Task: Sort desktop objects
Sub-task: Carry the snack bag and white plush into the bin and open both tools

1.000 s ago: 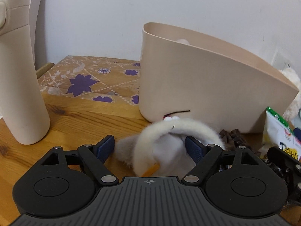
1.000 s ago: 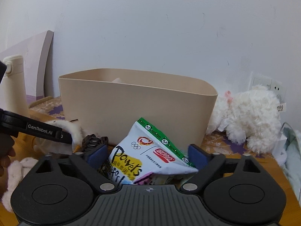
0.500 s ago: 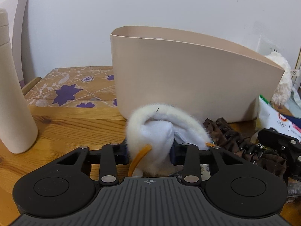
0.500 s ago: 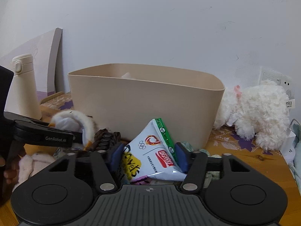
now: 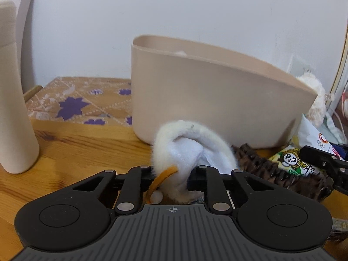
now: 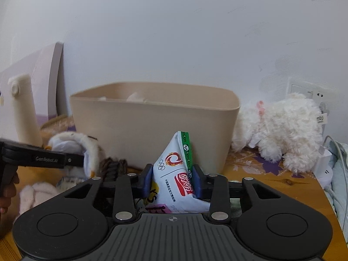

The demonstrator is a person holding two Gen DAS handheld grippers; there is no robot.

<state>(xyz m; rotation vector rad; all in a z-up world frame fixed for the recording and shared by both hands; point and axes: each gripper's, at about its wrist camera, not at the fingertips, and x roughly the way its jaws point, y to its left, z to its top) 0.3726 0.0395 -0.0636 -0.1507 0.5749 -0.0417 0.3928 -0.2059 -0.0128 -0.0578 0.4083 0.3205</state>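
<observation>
Clutter crowds a wooden surface (image 5: 71, 152) in front of a beige storage bin (image 6: 155, 128), whose inside is mostly hidden behind its tall wall. Only pale, fluffy tops show above the rim, too little to say what they are.

The left gripper (image 5: 174, 171) has its fingers closed on a white furry plush item (image 5: 191, 150), an orange strap hanging from it; the pads themselves are buried in the fur. The item sits low over the surface just in front of the bin's near left corner; whether it rests on the wood cannot be told.

The right gripper (image 6: 172, 179) pinches a white snack bag (image 6: 178, 174) with a green edge between blue pads, the bag upright just before the bin's front wall. Its lower end disappears behind the gripper body.

A dark brown braided piece (image 5: 278, 171) lies between the two grippers, partly covered. A second snack packet (image 5: 293, 163) with a cartoon face peeks out beside it, half hidden by the right gripper's finger.

A cream flask (image 6: 24, 111) stands upright at left, cut off at the top in the left wrist view. A white plush toy (image 6: 280, 128) lies to the right of the bin on a patterned cloth (image 5: 78, 100). A pale fluffy object (image 6: 34, 195) at the lower left of the right wrist view is unclear.
</observation>
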